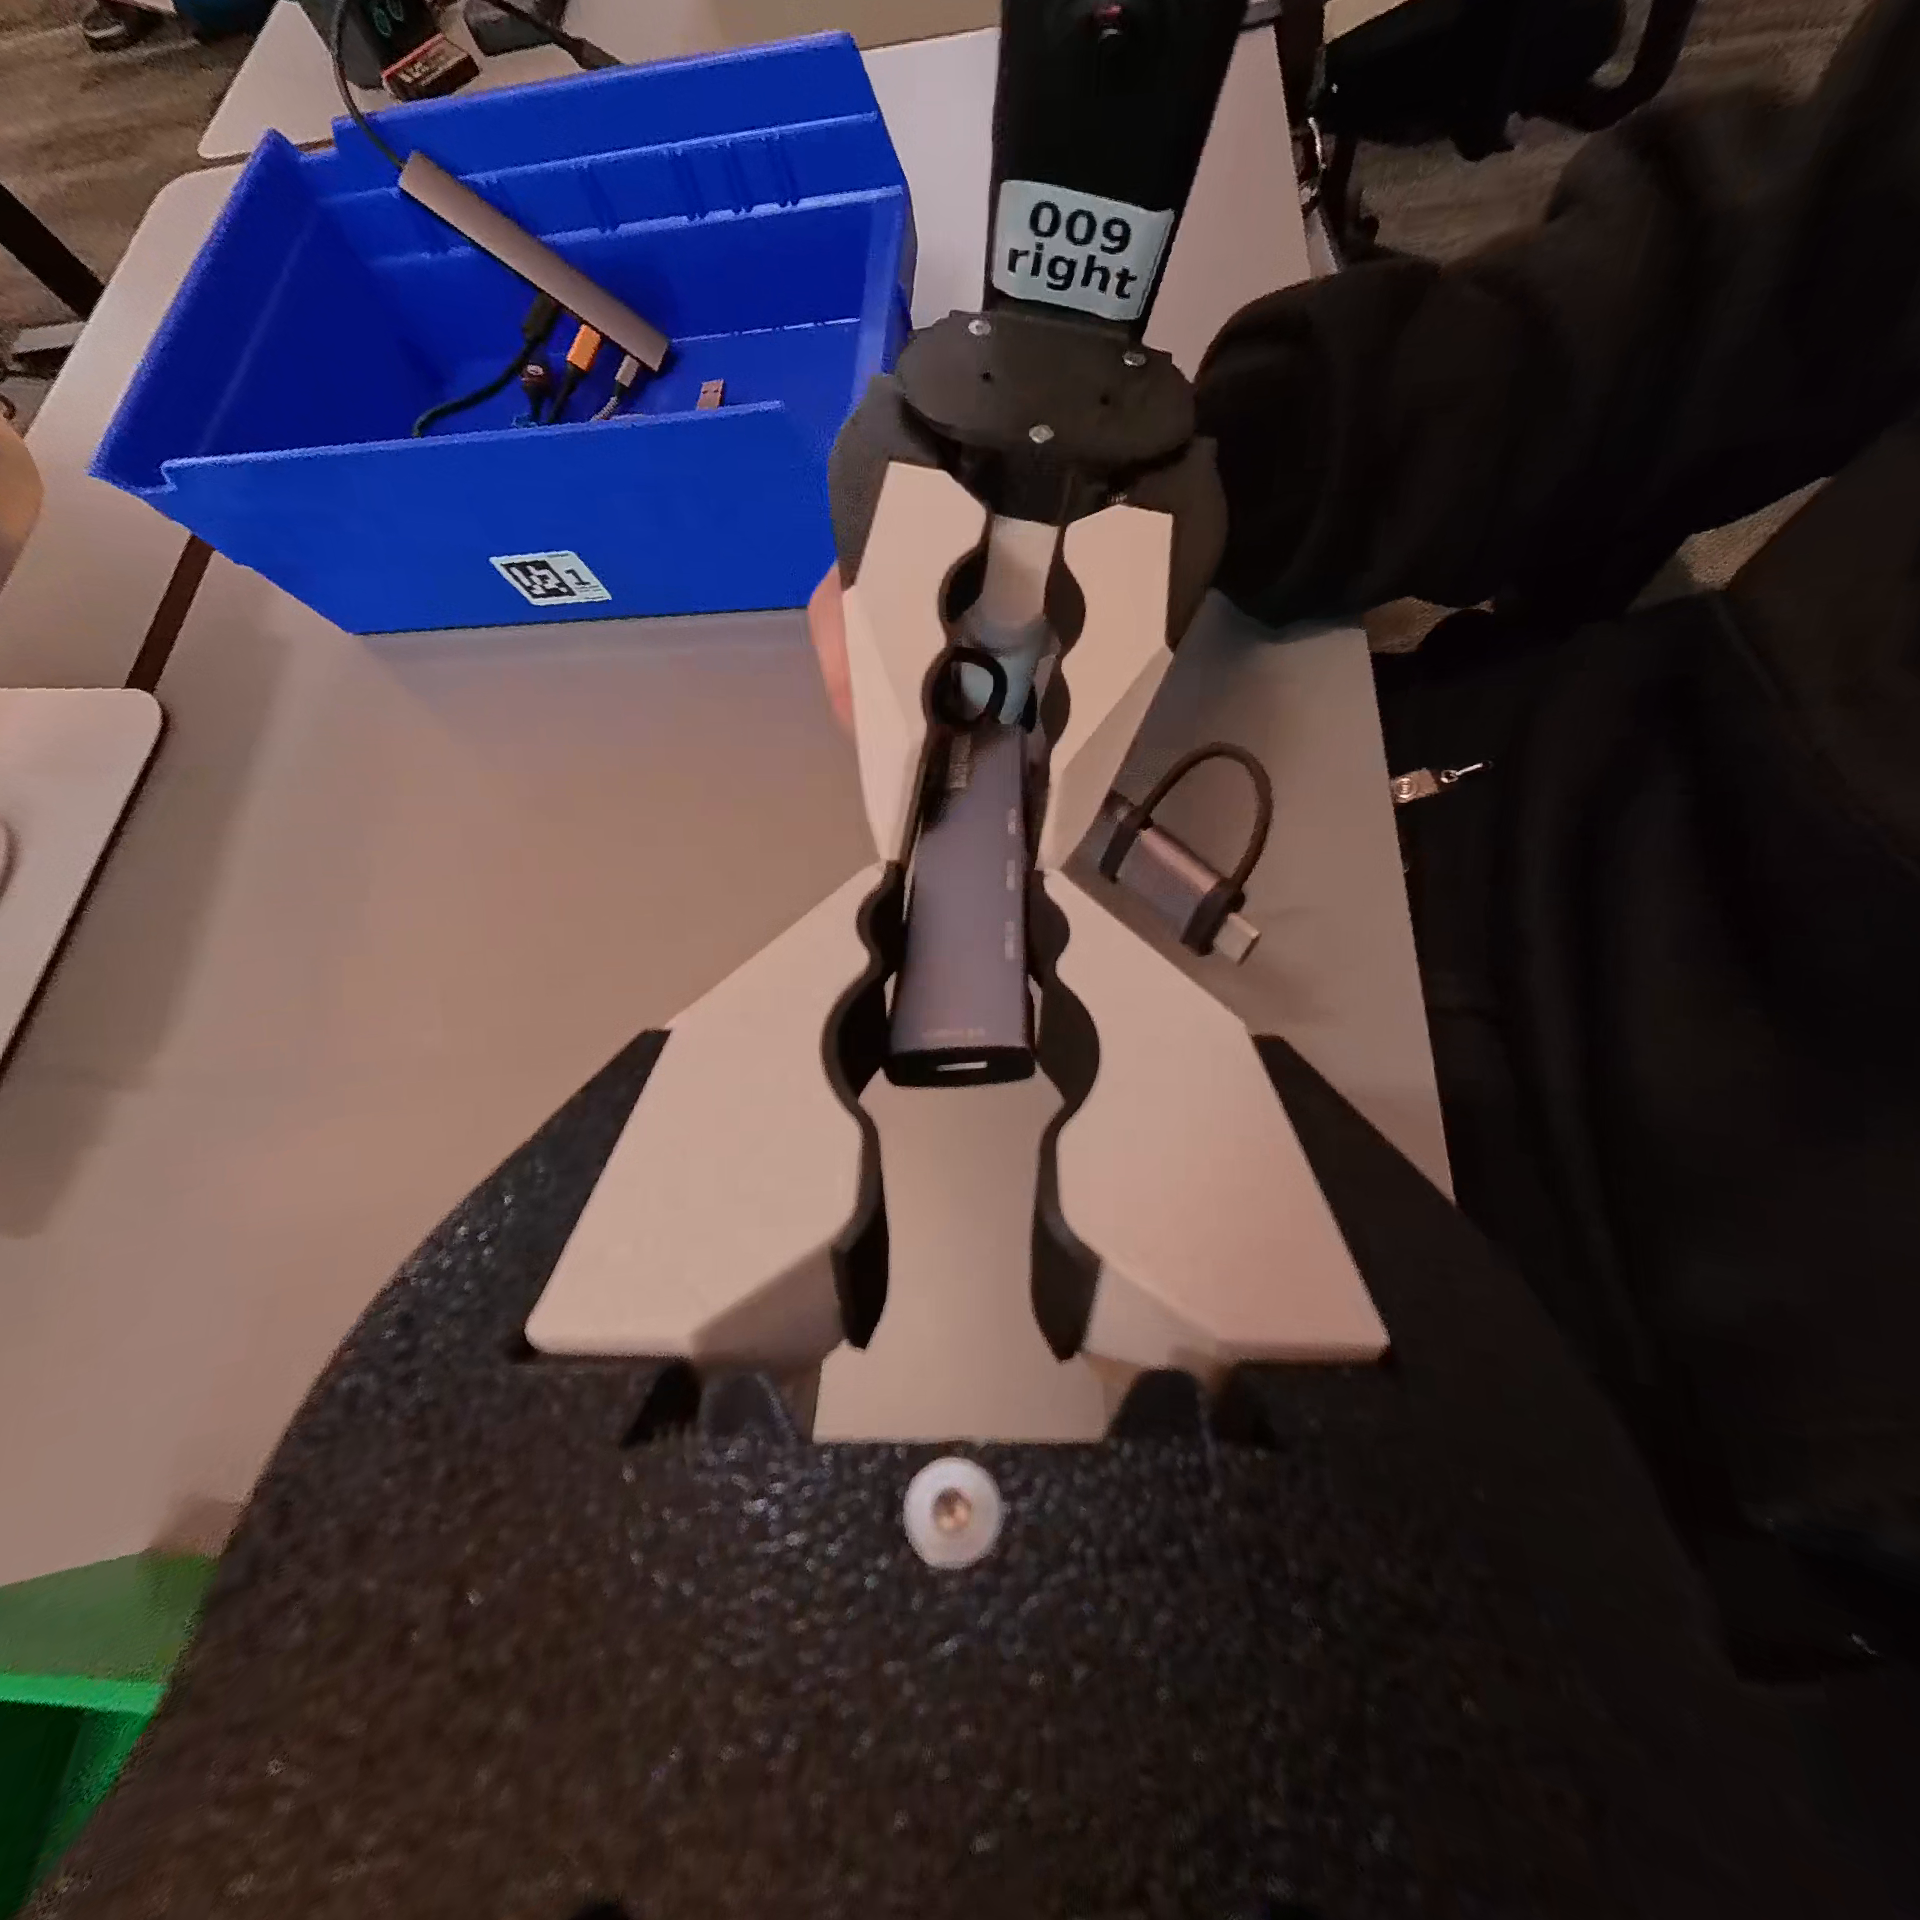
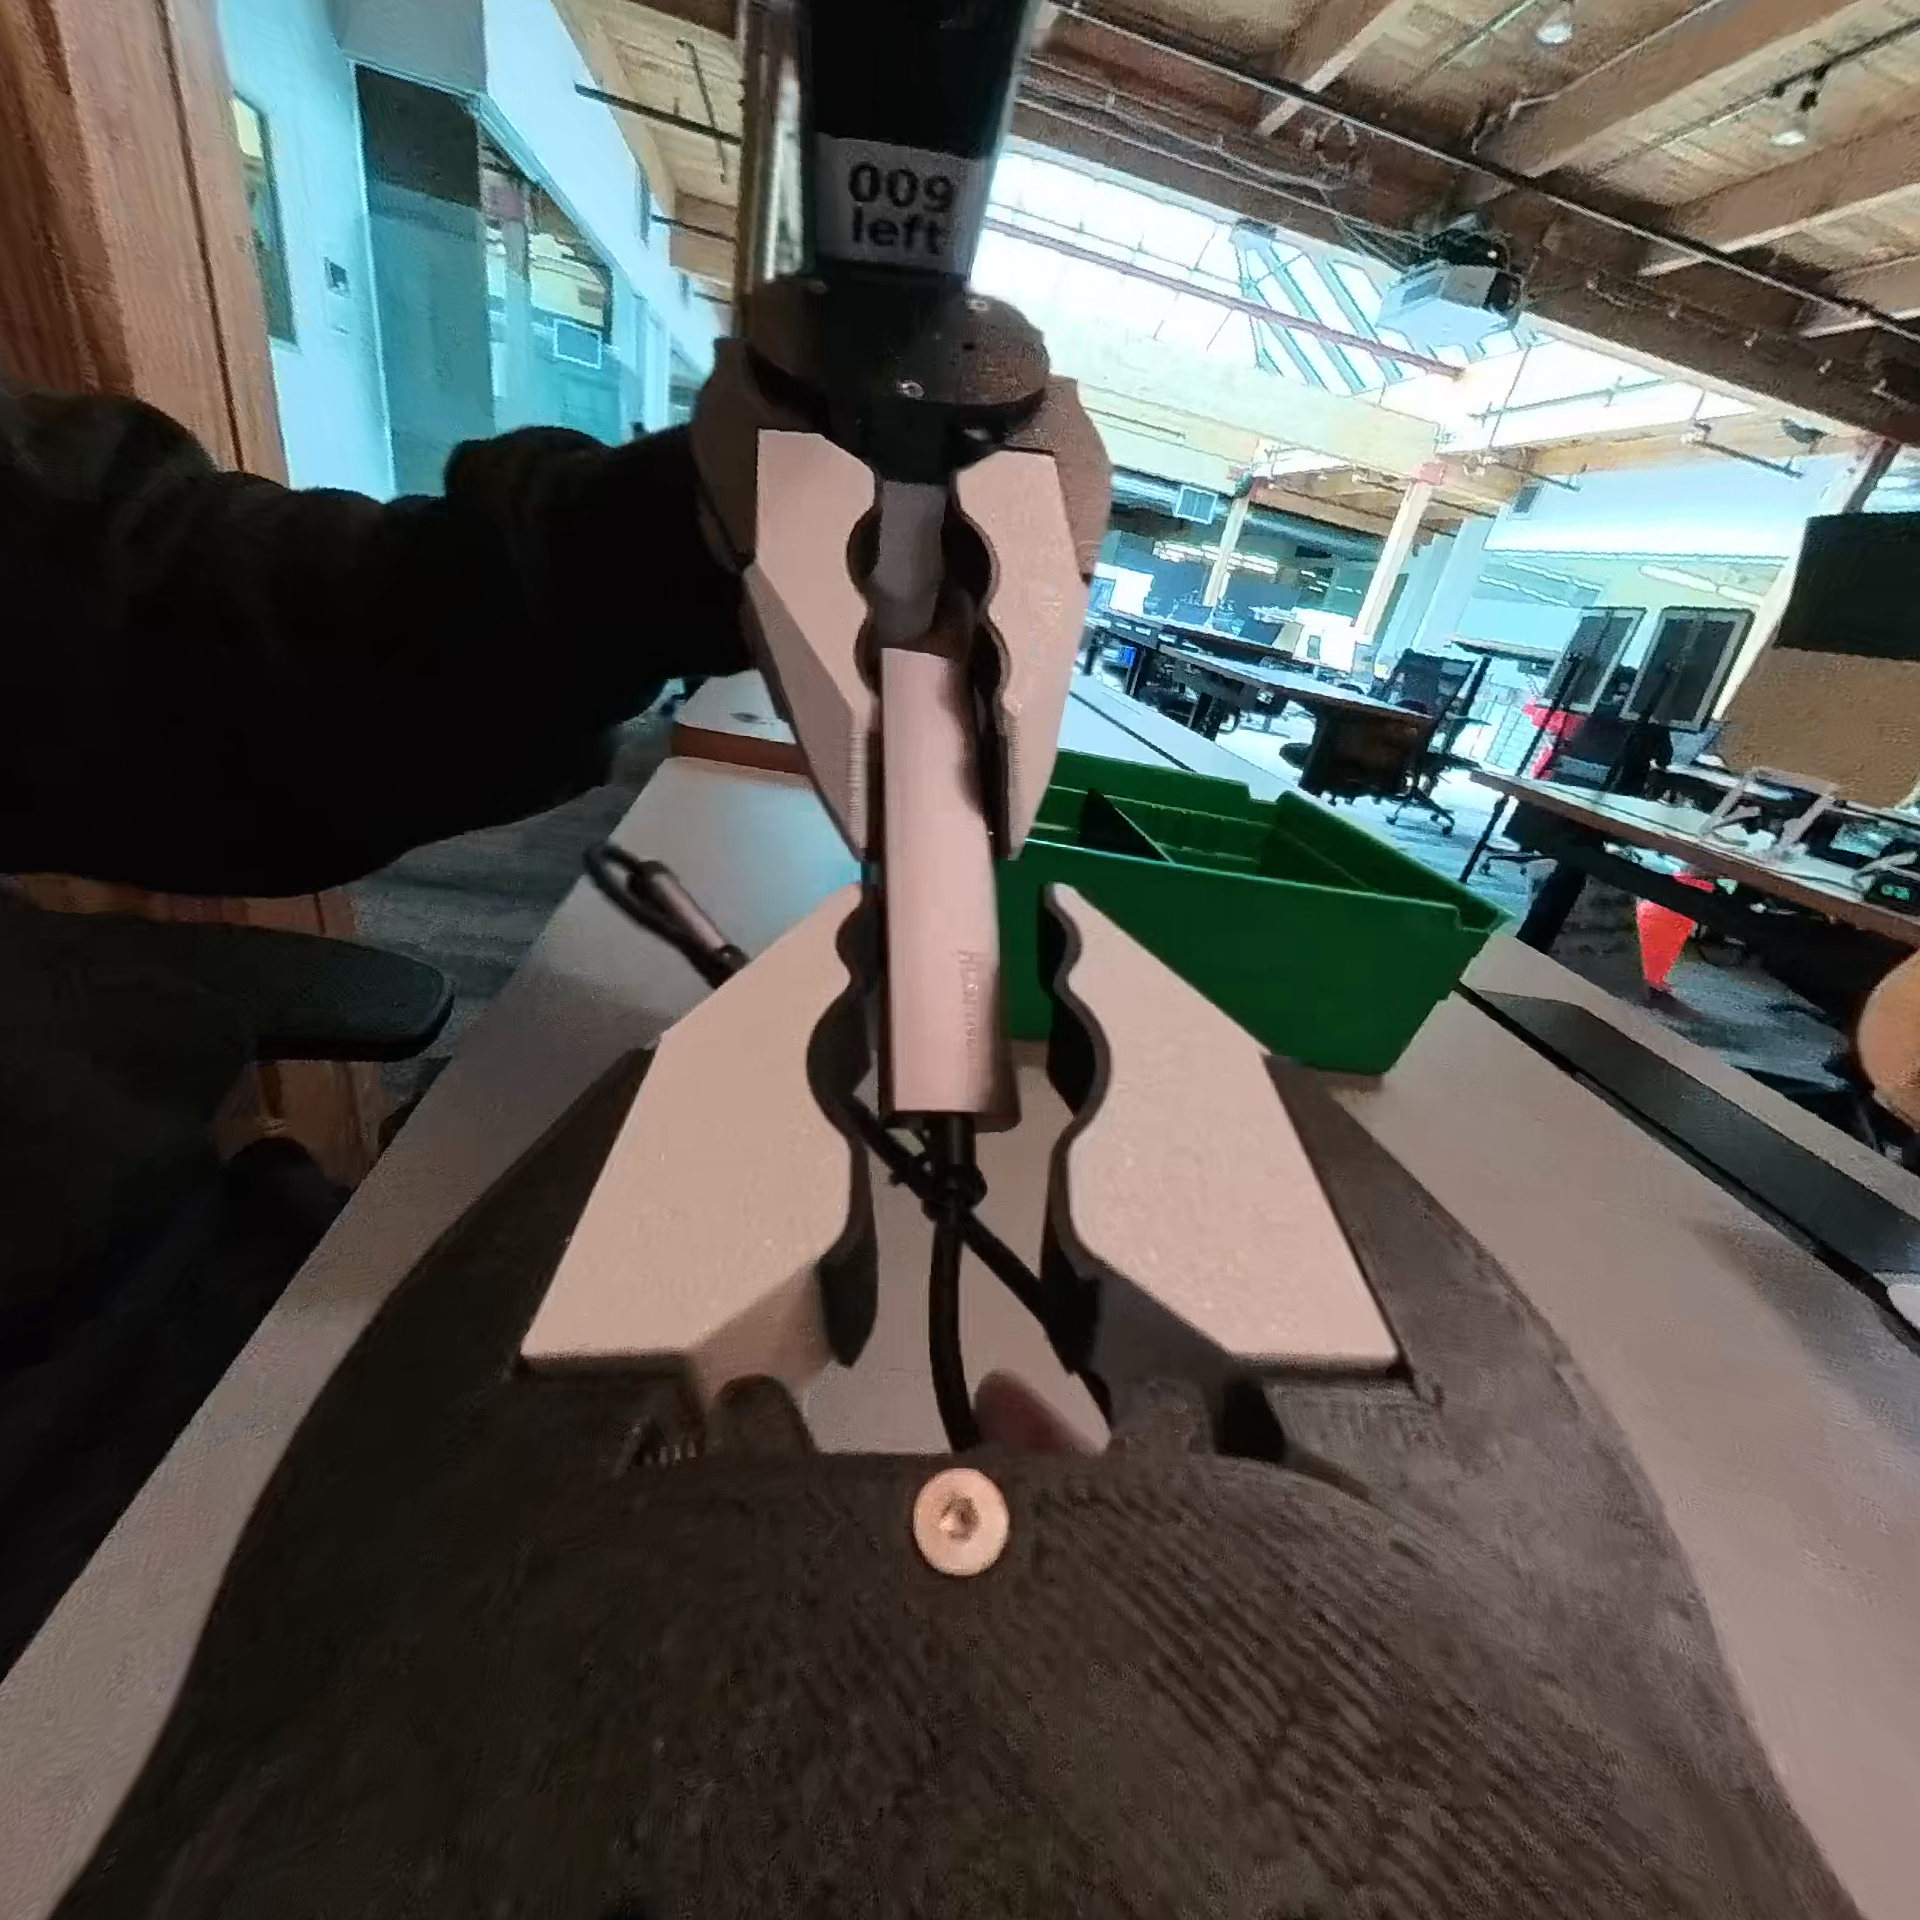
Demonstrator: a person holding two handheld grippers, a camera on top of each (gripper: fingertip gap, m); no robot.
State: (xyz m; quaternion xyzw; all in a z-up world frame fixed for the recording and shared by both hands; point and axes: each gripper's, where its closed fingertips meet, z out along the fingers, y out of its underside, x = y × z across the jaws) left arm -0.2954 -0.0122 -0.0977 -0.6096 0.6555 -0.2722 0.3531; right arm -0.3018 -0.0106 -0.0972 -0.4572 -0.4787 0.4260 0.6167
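Note:
A slim grey USB hub (image 1: 971, 914) with a black cable (image 2: 951, 1278) is held in the air between my two grippers, which face each other tip to tip. My left gripper (image 1: 964, 868) is shut on the hub's port end; it also shows in the right wrist view (image 2: 925, 665). My right gripper (image 2: 956, 899) stands around the hub's cable end (image 2: 940, 997) with a narrow gap at its right finger. The right gripper also shows in the left wrist view (image 1: 977, 831). The cable hangs back between the right fingers.
A blue bin (image 1: 499, 520) at the far left holds another grey hub (image 1: 530, 260) with several cables plugged in. A small grey adapter (image 1: 1174, 862) with a looped black cord lies on the table (image 1: 468, 935). A green bin (image 2: 1247, 935) stands behind the left gripper. A person's black sleeve (image 1: 1558, 364) is at the right. Only a small space, under 4 cm, lies between the two pairs of fingers.

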